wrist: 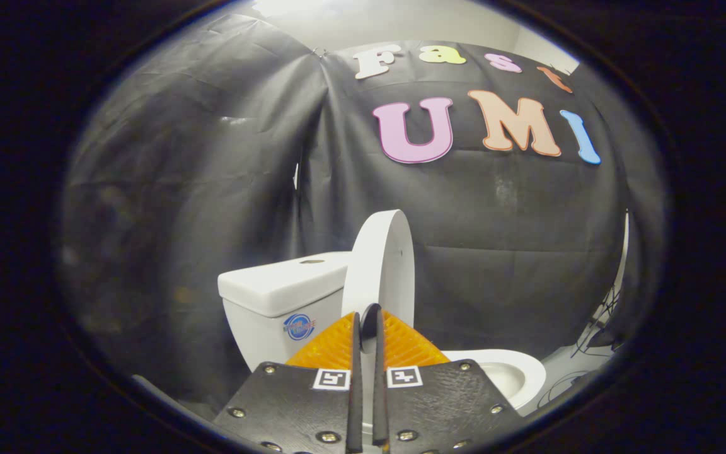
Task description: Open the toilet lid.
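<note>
The white toilet lid (383, 265) stands raised, nearly upright, next to the tank (278, 287). I see it almost edge-on from the side. My gripper (368, 321) is at the lid's near rim. Its two fingers stand close together, and a thin strip of white rim shows in the narrow gap between them. Both fingers seem to press on that rim. To the right of the fingers and below the lid, the open white bowl (514, 375) shows its seat ring.
The black cloth wall hangs close behind the toilet and wraps round on the left. Cables (596, 328) trail down at the right by the floor. The tank stands directly left of the lid.
</note>
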A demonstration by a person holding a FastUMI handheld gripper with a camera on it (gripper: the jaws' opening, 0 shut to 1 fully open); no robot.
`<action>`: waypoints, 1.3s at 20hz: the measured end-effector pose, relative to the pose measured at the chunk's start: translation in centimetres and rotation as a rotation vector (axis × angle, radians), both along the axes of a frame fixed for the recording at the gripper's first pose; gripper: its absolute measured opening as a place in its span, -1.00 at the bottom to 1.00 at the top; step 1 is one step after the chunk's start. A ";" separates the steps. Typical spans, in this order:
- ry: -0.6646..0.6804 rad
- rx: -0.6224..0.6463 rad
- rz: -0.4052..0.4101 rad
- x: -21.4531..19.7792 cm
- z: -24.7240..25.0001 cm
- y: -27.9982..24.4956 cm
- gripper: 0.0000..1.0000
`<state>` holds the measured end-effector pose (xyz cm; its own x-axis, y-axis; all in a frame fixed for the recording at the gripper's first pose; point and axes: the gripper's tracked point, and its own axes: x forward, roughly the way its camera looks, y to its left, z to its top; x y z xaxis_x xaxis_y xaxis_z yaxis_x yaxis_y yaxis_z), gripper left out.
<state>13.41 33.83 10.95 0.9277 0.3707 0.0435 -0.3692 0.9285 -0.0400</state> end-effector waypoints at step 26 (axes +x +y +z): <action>-0.025 0.172 0.104 -1.5 2.9 2.5 -0.65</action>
<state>11.96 36.36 13.81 0.8826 0.4495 0.1375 -0.4643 0.8794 0.1056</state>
